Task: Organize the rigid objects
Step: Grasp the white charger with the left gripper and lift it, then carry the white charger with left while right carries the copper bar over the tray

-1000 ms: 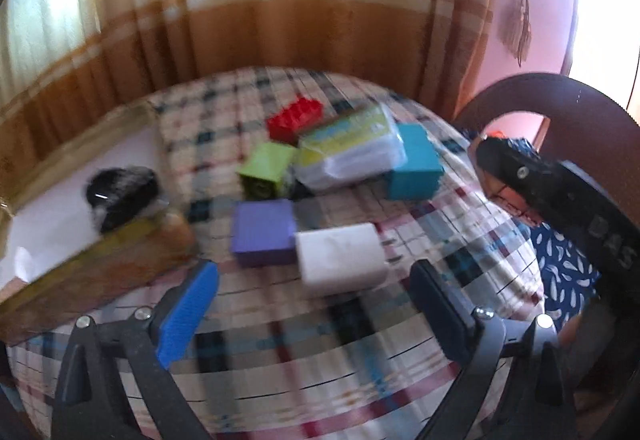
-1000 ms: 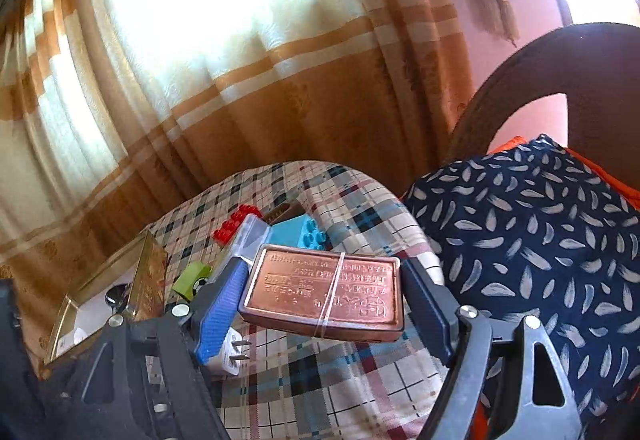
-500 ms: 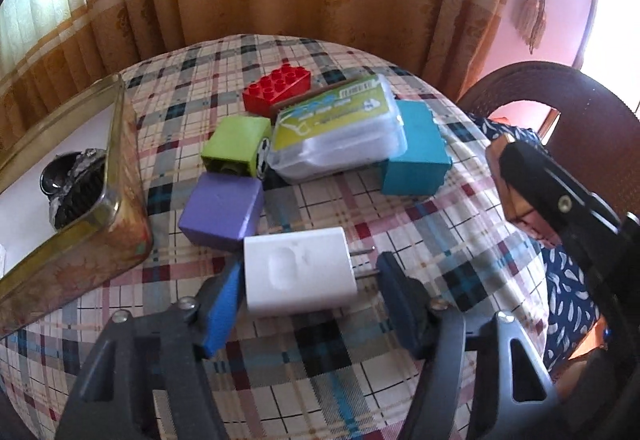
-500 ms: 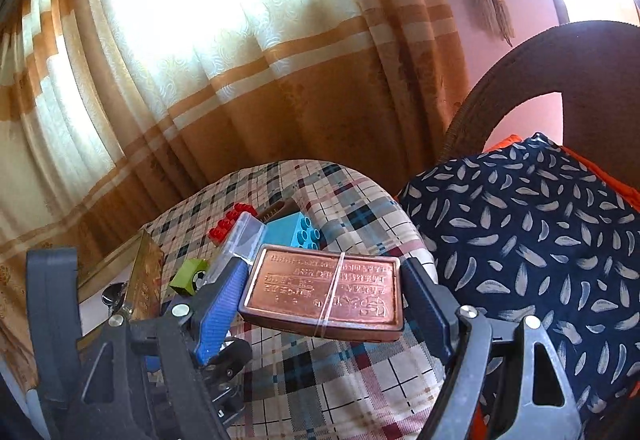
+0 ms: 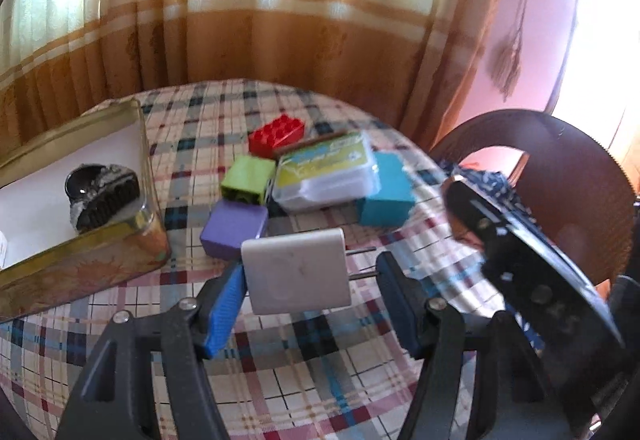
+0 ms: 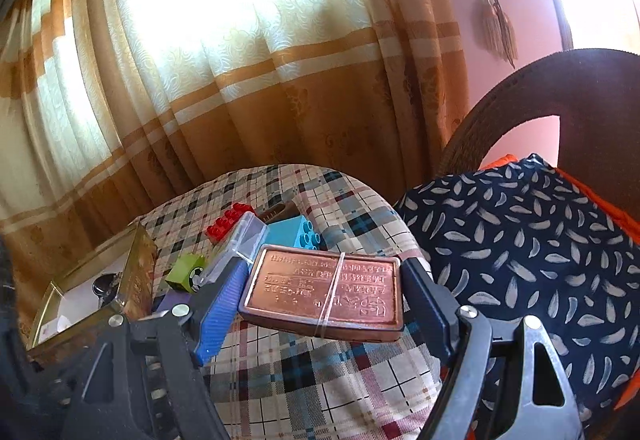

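The left tongs (image 5: 310,304) grip a white plug adapter (image 5: 297,276): a smooth, rounded plastic block whose two metal prongs point toward the right pad. The ribbed blue left pad presses its flat end; the dark right pad meets the prong tips. The adapter sits low centre in the left wrist view, raised slightly above the table (image 5: 280,380), which wears a plaid cloth.

Just beyond the adapter lies a matte purple block (image 5: 234,228). Above it in the frame stands a lime-green brick (image 5: 248,183), and farther up a red studded brick (image 5: 276,133). A clear, lidded plastic case (image 5: 328,175) with a green-and-white label rests right of the green brick, overlapping a teal brick (image 5: 386,199). At the left edge stands an open rectangular gold tin (image 5: 80,268) with a shiny embossed wall and white lining; a dark, ridged round object (image 5: 102,195) lies inside.

The right tongs (image 6: 320,304) hold a flat copper-coloured metal case (image 6: 324,292) by its short ends. The case has rounded corners, embossed lettering and a thin rubber band (image 6: 332,294) across its middle. It hangs above the table edge, low centre in the right wrist view. To the right is a navy cushion (image 6: 520,248) with a pale feather print, against a dark curved chair back (image 6: 520,79). Pleated cream-and-tan curtains (image 6: 240,59) fill the background.
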Motion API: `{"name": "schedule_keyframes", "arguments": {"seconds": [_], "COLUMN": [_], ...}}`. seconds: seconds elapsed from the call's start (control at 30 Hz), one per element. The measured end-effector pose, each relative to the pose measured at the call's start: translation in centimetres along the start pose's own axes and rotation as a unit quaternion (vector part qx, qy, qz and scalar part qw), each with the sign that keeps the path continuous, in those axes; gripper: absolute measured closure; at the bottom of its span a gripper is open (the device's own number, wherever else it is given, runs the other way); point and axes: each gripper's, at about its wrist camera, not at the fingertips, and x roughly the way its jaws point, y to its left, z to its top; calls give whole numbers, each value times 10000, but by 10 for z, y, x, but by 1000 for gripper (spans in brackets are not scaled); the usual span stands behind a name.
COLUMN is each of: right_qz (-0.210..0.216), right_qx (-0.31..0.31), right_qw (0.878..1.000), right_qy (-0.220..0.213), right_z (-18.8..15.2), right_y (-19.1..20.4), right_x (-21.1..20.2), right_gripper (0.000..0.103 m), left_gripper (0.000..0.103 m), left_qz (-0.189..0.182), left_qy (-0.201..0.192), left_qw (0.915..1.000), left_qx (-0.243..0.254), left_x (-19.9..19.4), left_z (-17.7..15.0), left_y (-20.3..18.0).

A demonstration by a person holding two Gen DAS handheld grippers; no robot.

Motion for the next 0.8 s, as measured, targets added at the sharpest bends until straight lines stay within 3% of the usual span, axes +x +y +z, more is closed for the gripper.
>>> {"name": "schedule_keyframes", "arguments": {"seconds": [0.4, 0.8], "right_qz": [-105, 355], "right_qx": [-119, -360], "right_qw": [9999, 9986], "right_qy": [24, -163], "right_z": [2, 15], "right_y": [9, 52], "right_x": [-1, -8], "right_gripper": [23, 23], "left_gripper": [38, 38], "left_qz": [275, 737], "left_qy": [-334, -783], "left_qw": [9991, 9936], "left_qx": [-3, -346], "left_x": [-19, -45], "left_z": [4, 17], "left_y": [18, 64]}}
